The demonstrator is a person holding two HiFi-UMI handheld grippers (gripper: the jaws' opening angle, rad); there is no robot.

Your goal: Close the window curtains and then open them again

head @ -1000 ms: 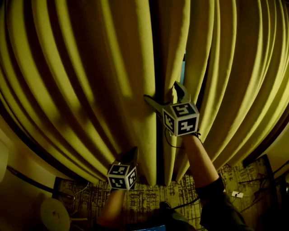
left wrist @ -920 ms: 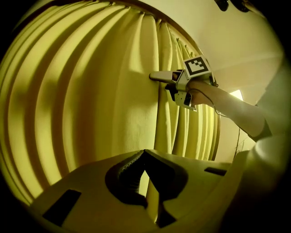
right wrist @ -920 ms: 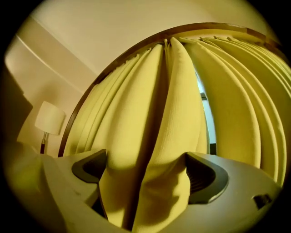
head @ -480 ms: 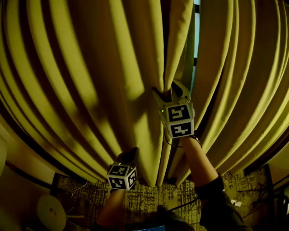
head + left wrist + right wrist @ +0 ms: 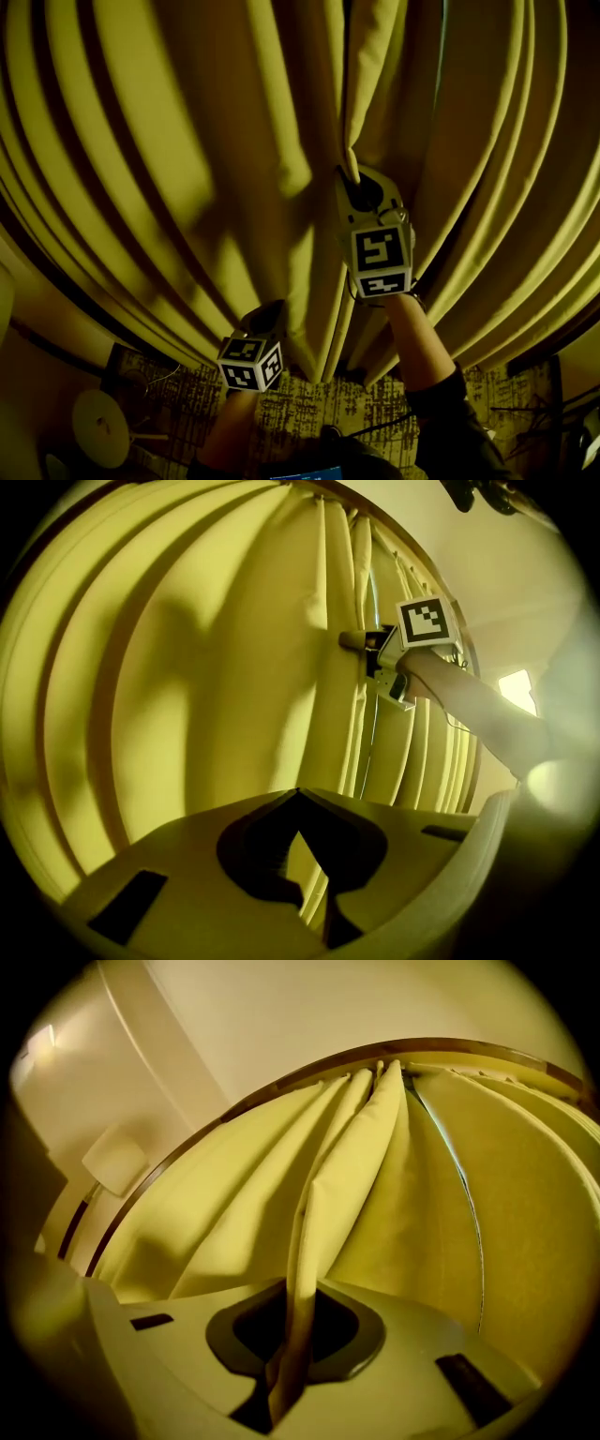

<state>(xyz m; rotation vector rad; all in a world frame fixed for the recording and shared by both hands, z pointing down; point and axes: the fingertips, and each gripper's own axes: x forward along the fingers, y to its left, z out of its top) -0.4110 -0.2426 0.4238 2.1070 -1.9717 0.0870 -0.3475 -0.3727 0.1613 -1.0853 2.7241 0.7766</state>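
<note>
Right gripper (image 5: 354, 178): fingers had just been closing and were pinching one edge fold (image 5: 314, 1213) of the curtain (image 5: 187, 159). The fold ran straight down between them and was nipped, not merely threaded through.

Left gripper (image 5: 274, 311): fingers pressed together with nothing between them, held low against the bottom folds. I could not tell whether it touched the cloth.

Curtain: hung across nearly the whole window, in deep pleats on both sides of the held fold. Only a thin pale slit (image 5: 441, 37) showed between the panels, so I judged it all but drawn.

Judgement on the step: the grip sat on the leading edge, which is the right place. The pull should run level and along the rail (image 5: 234, 1101), not downward, so the top runs without snagging. Keep the pinch firm, because a single fold can slip out. Move at a steady pace.

Surface and room: no counter. Patterned carpet (image 5: 403, 412) lay under the hem, with a round pale object (image 5: 101, 427) and some cables at lower left. The room was dim, with plain wall above the rail.
</note>
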